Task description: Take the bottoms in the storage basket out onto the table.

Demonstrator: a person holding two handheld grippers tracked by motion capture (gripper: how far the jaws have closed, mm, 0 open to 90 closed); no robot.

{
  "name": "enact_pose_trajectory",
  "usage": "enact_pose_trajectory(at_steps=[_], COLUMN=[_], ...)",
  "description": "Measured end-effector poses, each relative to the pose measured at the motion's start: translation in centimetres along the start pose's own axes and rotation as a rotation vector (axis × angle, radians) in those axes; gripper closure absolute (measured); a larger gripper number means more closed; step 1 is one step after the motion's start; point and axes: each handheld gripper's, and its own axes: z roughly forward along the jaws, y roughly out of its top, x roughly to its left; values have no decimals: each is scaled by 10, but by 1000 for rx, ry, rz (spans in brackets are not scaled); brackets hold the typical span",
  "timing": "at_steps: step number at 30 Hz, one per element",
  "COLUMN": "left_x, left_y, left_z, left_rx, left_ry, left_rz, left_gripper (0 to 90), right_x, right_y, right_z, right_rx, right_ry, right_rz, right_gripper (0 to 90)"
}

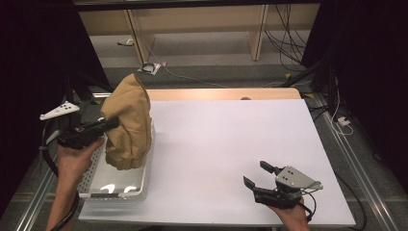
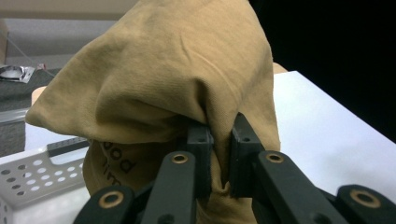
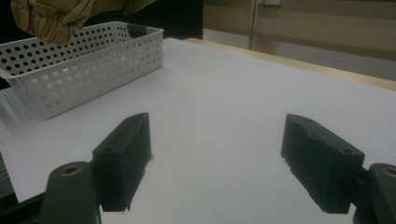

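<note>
- Nearest on the left, the person's left hand (image 1: pixel 72 161) comes in from the near edge and carries the left gripper (image 1: pixel 111 124); a grey three-cornered plate rides on top of it, and a cable trails down along the forearm
- Its jaws are clamped on a fold of the tan cloth (image 1: pixel 127 122); in the left gripper view the two black pads pinch the fabric (image 2: pixel 177 79) between them, almost together, with cloth bulging above and spilling below the grip
- Held this way, the cloth hangs as a tall bunched mass; its top peaks above the gripper and its lower end sags over the basket; dark printed letters show on a lower fold in the left gripper view, too folded to read
- Below it sits the white perforated basket (image 1: pixel 91 180), at the near left of the table; its near part looks bare and shiny inside; whether the cloth's lowest fold touches the basket floor I cannot tell; in the right gripper view the cloth's tip (image 3: pixel 56 18) hangs just above the basket's rim (image 3: pixel 88 42)
- White table (image 1: pixel 231 144) runs wide and bare through the middle, with a wooden edge along its far side
- At the near right, the right gripper (image 1: pixel 257 175) rests low by the table's near edge in the person's right hand (image 1: pixel 293 216); its jaws stand wide apart with only tabletop between them, well apart from basket and cloth
</note>
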Motion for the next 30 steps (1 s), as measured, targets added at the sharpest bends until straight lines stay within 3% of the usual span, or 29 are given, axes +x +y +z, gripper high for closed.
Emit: enact_pose_trajectory(at_steps=[15, 30], left_x=[-23, -46], left_y=[-1, 0], left_z=[14, 30], left_rx=[8, 2], left_ry=[-61, -95], left_rz=[29, 63], left_gripper=[815, 816], right_x=[0, -2], right_y=[0, 0], right_z=[0, 0], right_rx=[-1, 7], right_ry=[2, -2], right_rz=[-2, 2], right_gripper=[252, 252])
